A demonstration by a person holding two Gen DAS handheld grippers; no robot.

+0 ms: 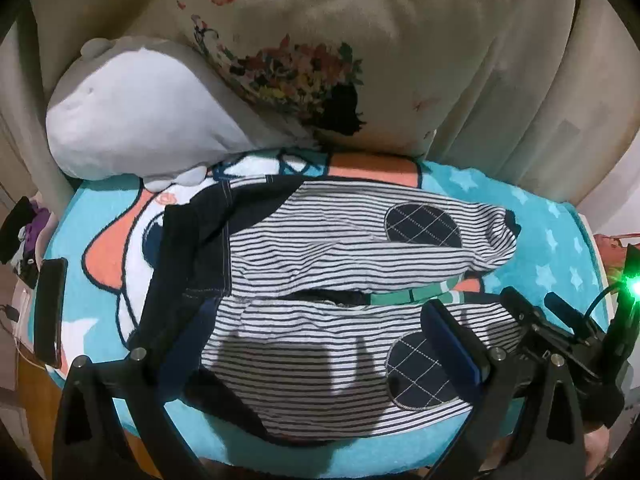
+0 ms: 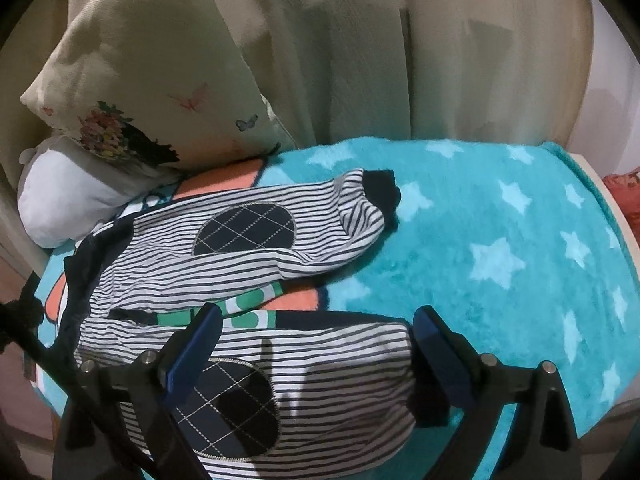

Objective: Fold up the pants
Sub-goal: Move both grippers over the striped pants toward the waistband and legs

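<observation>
Pants [image 1: 320,272], striped with dark oval knee patches, lie spread flat on a turquoise star-print blanket [image 2: 500,240] that covers the bed. Their long axis runs left to right: the dark waistband [image 1: 192,248] sits at the left, and the two legs stretch away to the right, parted by a narrow gap that shows the blanket's pattern. The far leg [image 2: 248,240] ends in a dark cuff [image 2: 380,188]; the near leg [image 2: 312,380] lies closest to both tools.

The left gripper [image 1: 300,340] hangs over the near leg, released, jaws wide apart and holding nothing; it spans the stretch from the waistband end to the near knee patch [image 1: 424,368]. The right gripper [image 2: 320,344] hovers over the cuff end of that same near leg, likewise spread and empty, one finger by the knee patch and the other just past the leg's end over bare blanket. I cannot tell whether either tool touches the cloth.

So each tool has its own end of the near leg under it: the left is nearer the waist, the right nearer the hem. My guess is that the next move is a pinch at both ends and a carry away toward the far leg, laying one leg on the other.

A floral pillow [image 1: 328,60] and a pale plush [image 1: 132,112] crowd the far left edge, close to the waistband.
</observation>
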